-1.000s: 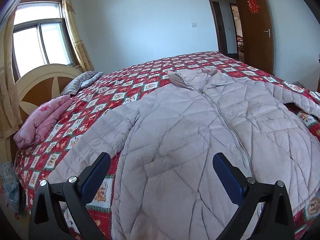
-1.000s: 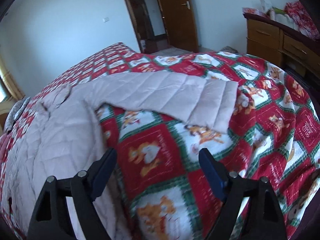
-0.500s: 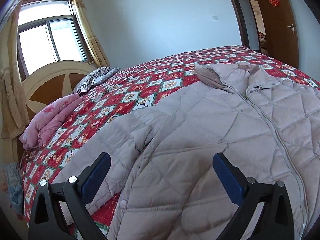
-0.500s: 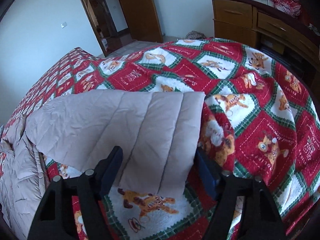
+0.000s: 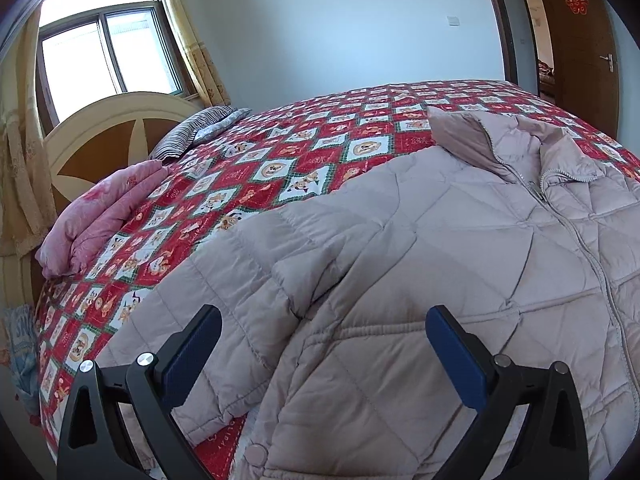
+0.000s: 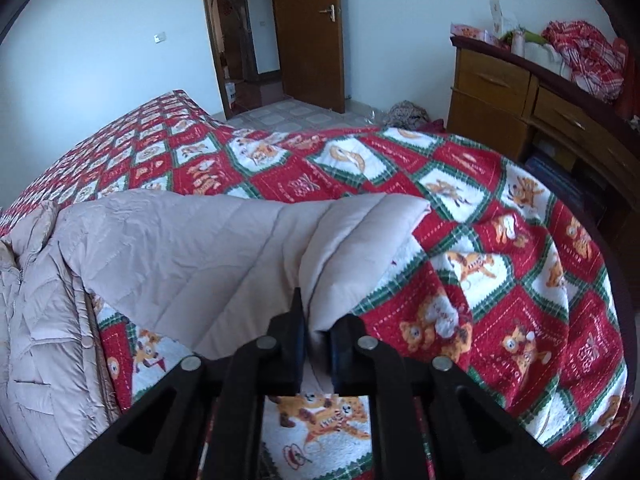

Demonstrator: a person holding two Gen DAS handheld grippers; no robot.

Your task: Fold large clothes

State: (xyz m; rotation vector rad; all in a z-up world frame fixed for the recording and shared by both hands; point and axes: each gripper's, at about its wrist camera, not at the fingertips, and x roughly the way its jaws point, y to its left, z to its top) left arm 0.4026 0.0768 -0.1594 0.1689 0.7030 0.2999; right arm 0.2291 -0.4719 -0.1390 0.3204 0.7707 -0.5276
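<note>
While the left gripper (image 5: 322,350) hangs wide apart over the quilted jacket (image 5: 460,264), the right gripper (image 6: 318,334) pinches its sleeve (image 6: 224,248).

The jacket (image 5: 460,248) lies flat on the bedspread (image 5: 280,168), collar toward the far side. One sleeve (image 6: 224,248) extends sideways toward the dresser (image 6: 520,96). A folded quilt (image 5: 104,216) rests near the headboard (image 5: 100,140).

The bedspread (image 5: 224,446) seems to read "HOLIDAY"; other lettering is illegible.
</note>
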